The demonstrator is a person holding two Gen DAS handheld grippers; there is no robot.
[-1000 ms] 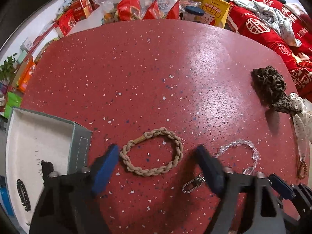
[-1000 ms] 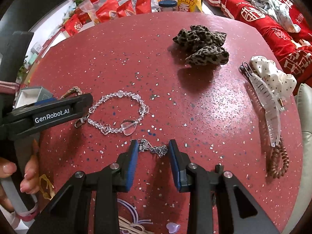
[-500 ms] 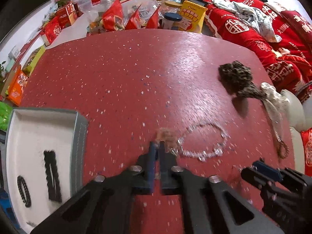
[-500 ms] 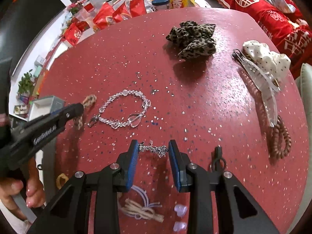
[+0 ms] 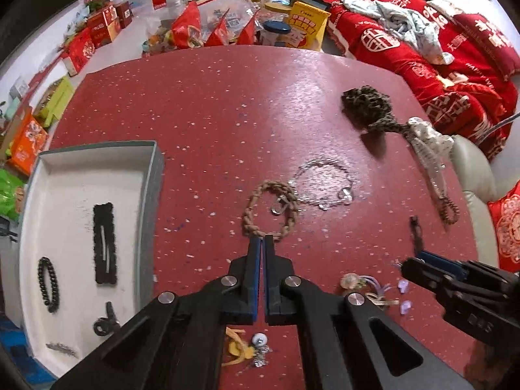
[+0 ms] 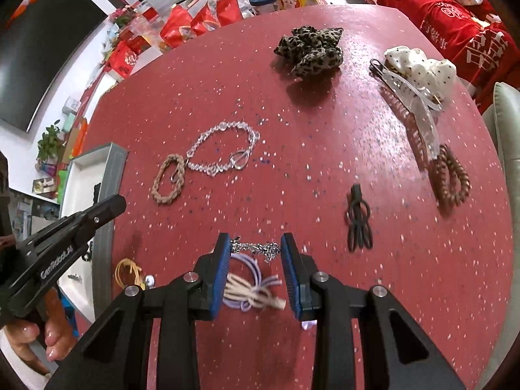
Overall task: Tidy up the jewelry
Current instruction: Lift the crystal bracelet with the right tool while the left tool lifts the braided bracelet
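A speckled red table (image 5: pixel 227 104) carries scattered jewelry, with a grey tray (image 5: pixel 81 195) at its left edge. The left claw (image 5: pixel 262 243) is pinched shut on the near rim of a braided rope bracelet (image 5: pixel 271 208), soft and light, best held by its cord. The right claw (image 6: pixel 255 248), part open, grips a limp silver chain (image 6: pixel 256 247) end to end. Only the left view shows the tray's contents; only the right view shows a hand (image 6: pixel 35 341).

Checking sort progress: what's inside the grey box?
Grey box, white lining: black bead bracelet, long black hair clip, small black clip, a small silvery piece. The left gripper covers its near right corner.
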